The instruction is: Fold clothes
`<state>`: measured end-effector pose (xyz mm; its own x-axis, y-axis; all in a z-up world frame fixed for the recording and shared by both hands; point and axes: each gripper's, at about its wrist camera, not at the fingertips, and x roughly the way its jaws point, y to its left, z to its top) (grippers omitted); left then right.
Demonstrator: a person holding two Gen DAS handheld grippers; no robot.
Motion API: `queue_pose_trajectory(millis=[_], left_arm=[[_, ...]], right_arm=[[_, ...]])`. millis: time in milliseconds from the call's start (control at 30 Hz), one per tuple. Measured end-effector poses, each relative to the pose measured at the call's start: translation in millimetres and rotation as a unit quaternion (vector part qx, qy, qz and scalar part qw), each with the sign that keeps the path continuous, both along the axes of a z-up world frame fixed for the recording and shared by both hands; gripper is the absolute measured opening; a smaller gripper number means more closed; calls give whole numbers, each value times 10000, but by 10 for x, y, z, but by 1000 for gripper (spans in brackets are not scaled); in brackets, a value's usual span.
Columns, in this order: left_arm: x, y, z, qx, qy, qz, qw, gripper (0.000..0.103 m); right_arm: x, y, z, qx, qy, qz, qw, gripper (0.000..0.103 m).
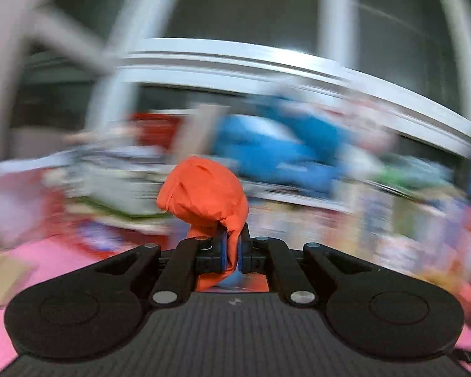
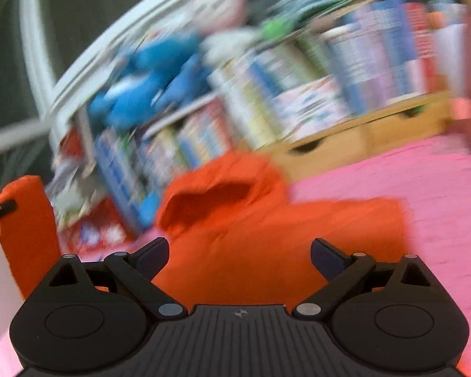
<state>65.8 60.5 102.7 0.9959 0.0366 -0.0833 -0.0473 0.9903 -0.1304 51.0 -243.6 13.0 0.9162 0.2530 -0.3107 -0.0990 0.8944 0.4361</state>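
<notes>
A pink bed cover (image 2: 408, 188) spreads under everything I do, running to the far side where a wooden bookshelf (image 2: 345, 138) packed with blurred book spines stands against a white window frame (image 1: 235, 59). A blue plush toy (image 2: 147, 84) lies on top of the books at the far left of my right-hand view; both views are smeared, so finer detail there is lost.

The orange hooded garment (image 2: 267, 235) lies on the pink cover right in front of my right gripper (image 2: 239, 259), its hood opening facing away from me toward the shelf and its body stretching off to the right. One part of it rises at the far left of that view, pinched by the tip of my other tool.

My right gripper is spread wide, its fingers apart over the orange cloth and holding nothing.

My left gripper (image 1: 231, 251) is clamped on a bunch of the same orange cloth, which balloons up beyond the blue pads (image 1: 223, 249) into a rounded lump.
</notes>
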Motion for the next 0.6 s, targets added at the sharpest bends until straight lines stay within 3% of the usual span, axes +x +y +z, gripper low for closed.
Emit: queue_pose_trajectory(millis=[100, 167, 200, 267, 300, 367, 433, 467, 500, 600], left_arm=[[163, -851, -202, 359, 321, -838, 9953, 7], [356, -1310, -471, 540, 901, -1275, 9863, 12], [438, -1511, -628, 678, 1310, -1608, 9759, 19], [586, -1903, -934, 947, 2086, -2252, 9470, 28], [531, -2012, -1018, 1072, 2223, -2507, 9361, 28], [336, -2104, -1085, 1364, 2151, -2822, 9249, 33], [97, -1981, -1000, 1606, 1792, -2803, 9293, 43], [-20, -1907, -953, 1709, 1604, -2789, 9313, 56], [-123, -1737, -873, 1686, 1371, -2733, 9371, 69], [-305, -1214, -610, 1527, 773, -2033, 9640, 81]], right_arm=[[-131, -373, -12, 39, 37, -377, 9993, 98], [-198, -547, -55, -18, 143, -564, 9983, 98], [-232, -634, -77, -47, 196, -657, 9976, 98], [-300, -807, -120, -105, 302, -843, 9959, 98], [-333, -894, -142, -134, 355, -936, 9949, 98], [-401, -1068, -185, -192, 461, -1122, 9924, 98], [-394, -1065, -223, -286, 504, -1152, 9917, 98], [-378, -1054, -236, -342, 521, -1165, 9912, 98], [-362, -1042, -249, -399, 538, -1178, 9908, 98], [-307, -851, -233, -895, 421, -1057, 9895, 98]])
